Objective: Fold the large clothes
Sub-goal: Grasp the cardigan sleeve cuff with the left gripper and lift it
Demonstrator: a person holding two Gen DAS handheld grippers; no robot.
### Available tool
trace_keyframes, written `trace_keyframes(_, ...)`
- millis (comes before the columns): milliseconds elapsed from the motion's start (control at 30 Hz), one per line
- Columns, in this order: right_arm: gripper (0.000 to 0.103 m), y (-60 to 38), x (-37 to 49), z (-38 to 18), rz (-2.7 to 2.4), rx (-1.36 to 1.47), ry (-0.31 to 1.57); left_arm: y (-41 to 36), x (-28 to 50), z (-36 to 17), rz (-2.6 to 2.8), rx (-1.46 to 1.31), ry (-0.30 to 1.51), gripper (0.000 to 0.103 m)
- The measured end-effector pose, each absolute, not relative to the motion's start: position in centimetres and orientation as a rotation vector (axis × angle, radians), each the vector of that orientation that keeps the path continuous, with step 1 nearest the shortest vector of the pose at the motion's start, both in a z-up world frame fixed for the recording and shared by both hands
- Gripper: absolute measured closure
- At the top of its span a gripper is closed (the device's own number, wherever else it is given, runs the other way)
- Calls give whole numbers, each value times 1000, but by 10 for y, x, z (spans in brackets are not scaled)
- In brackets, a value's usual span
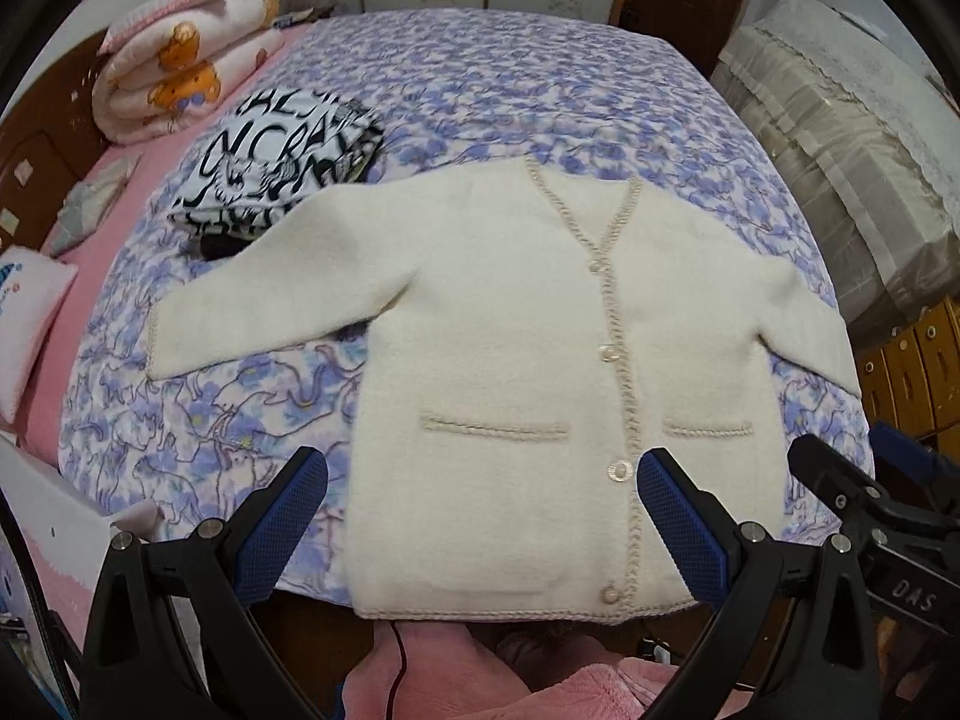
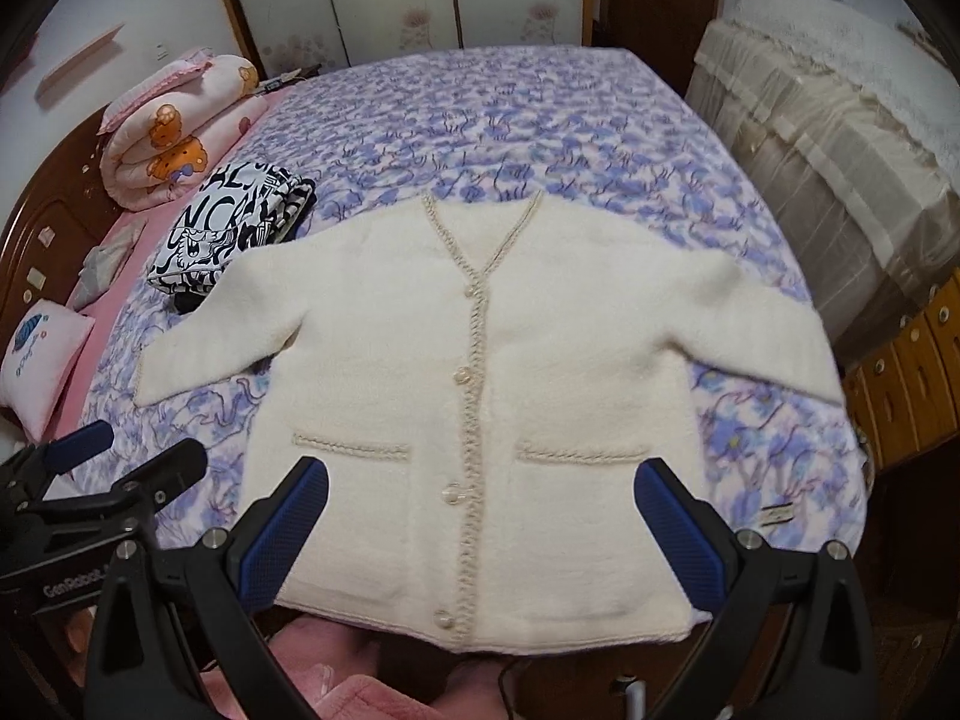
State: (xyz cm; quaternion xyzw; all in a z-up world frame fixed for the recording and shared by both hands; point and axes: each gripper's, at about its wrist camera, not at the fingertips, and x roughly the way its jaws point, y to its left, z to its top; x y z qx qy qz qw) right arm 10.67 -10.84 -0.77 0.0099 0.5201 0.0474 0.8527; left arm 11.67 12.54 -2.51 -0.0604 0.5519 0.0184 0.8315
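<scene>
A cream buttoned cardigan [image 1: 528, 348] lies flat and face up on the bed, sleeves spread out to both sides, its hem at the near edge. It also shows in the right wrist view [image 2: 480, 360]. My left gripper [image 1: 483, 480] is open and empty, hovering above the hem's left half. My right gripper [image 2: 480, 492] is open and empty above the hem's middle. The right gripper shows at the right edge of the left wrist view [image 1: 852, 480]. The left gripper shows at the left edge of the right wrist view [image 2: 120, 468].
The bed has a purple floral cover [image 1: 480, 90]. A folded black-and-white printed garment [image 1: 276, 168] lies by the left sleeve. A rolled pink quilt [image 1: 180, 66] and a pink pillow [image 1: 24, 324] sit at the left. A covered cabinet [image 1: 840, 150] stands right.
</scene>
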Motion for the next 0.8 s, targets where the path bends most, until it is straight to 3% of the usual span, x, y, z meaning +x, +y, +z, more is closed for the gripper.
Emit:
trace_keyframes(400, 1, 30, 159, -95, -45, 202, 1458, 361, 153, -131, 133, -394, 1446, 1)
trace_keyframes(800, 1, 152, 191, -120, -8, -16, 1610, 552, 185, -261, 492, -744, 1408, 4)
